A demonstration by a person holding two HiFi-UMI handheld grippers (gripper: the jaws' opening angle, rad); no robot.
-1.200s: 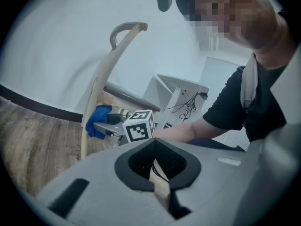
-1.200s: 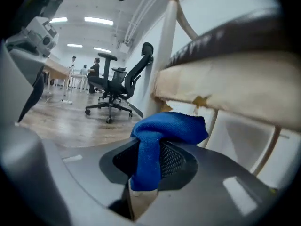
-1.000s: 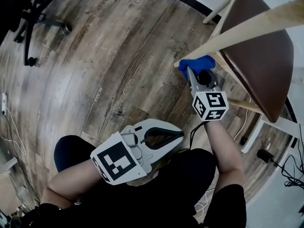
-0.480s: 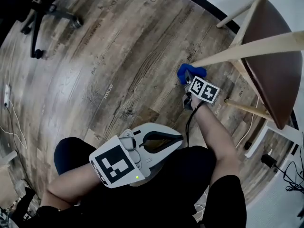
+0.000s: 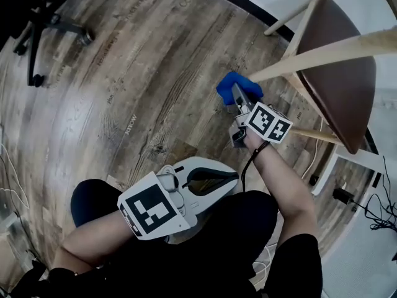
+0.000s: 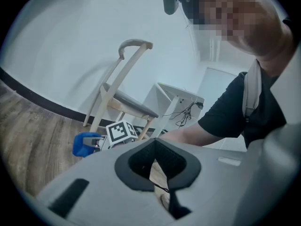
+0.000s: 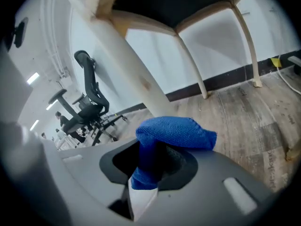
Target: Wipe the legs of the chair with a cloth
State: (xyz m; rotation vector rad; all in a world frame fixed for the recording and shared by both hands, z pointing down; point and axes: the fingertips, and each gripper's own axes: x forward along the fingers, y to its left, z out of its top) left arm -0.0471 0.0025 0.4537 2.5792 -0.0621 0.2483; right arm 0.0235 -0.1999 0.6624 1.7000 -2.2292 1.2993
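Observation:
A wooden chair with a brown seat (image 5: 338, 67) stands at the upper right; its pale front leg (image 5: 310, 54) slants down to the floor. My right gripper (image 5: 239, 95) is shut on a blue cloth (image 5: 234, 87), which sits at that leg's lower end. In the right gripper view the cloth (image 7: 174, 132) bulges out of the right gripper (image 7: 148, 173) just below the leg (image 7: 136, 79). My left gripper (image 5: 231, 177) rests shut and empty over the person's lap. The left gripper view shows the left gripper (image 6: 162, 173) with the chair (image 6: 122, 93) and cloth (image 6: 84, 144) beyond it.
A black office chair (image 5: 49, 17) stands on the wood floor at the upper left. Cables and a plug (image 5: 372, 213) lie at the right beside a white furniture leg (image 5: 338, 166). A dark baseboard (image 5: 248, 2) runs along the white wall.
My right gripper has rolled over, so its marker cube now tilts sideways, and the cloth has slid along the lower end of the leg. The left gripper has hardly shifted.

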